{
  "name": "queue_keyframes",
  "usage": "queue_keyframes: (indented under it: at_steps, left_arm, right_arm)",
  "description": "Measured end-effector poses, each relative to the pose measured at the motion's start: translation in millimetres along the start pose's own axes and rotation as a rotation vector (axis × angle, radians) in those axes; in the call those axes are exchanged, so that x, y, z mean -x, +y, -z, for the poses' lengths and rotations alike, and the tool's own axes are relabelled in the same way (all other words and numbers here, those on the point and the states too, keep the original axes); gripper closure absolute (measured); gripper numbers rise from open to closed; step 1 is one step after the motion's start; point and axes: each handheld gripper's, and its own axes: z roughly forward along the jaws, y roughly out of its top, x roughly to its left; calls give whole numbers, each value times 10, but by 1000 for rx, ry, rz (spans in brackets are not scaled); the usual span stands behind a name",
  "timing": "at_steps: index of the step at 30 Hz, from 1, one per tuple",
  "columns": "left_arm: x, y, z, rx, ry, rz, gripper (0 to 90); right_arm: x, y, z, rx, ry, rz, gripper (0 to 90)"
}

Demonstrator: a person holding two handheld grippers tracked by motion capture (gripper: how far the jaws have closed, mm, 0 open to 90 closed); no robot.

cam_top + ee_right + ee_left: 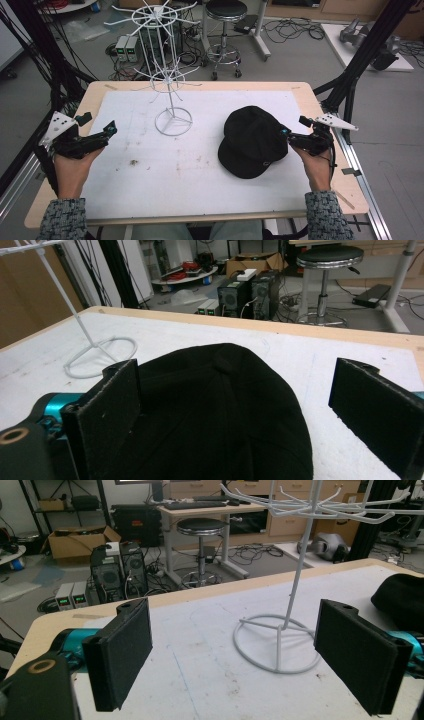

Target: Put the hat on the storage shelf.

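We hold the left gripper [111,128] at nine o'clock and the right gripper [294,131] at three, both spread wide, the black cap [252,141] touching the right one, the white wire rack [169,80] at twelve on the table [210,210].

Table [320,192]: white sheet [200,170], rack [172,120], cap [252,142].

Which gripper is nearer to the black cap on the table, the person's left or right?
Right. The right gripper sits open at the black cap's right edge, fingers beside its crown. The left gripper, also open, is across the table, beyond the white wire rack.
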Motion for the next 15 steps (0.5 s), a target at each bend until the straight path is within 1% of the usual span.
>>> queue_keyframes:
  at_steps: [5,10,12,15]
  left_arm:
    - [15,0,-3,-4,-3,-7,158]
    - [20,0,-9,-3,-5,-4,158]
    - [33,6,-8,3,-9,-5,158]
    - [42,2,-11,-1,-11,-9,158]
  right_arm:
    - [-41,13,-22,-7,2,10,59]
    - [-86,17,-50,-12,5,18,59]
    - [-108,12,-80,-14,7,22,59]
    - [-145,-14,-141,-26,15,35,60]
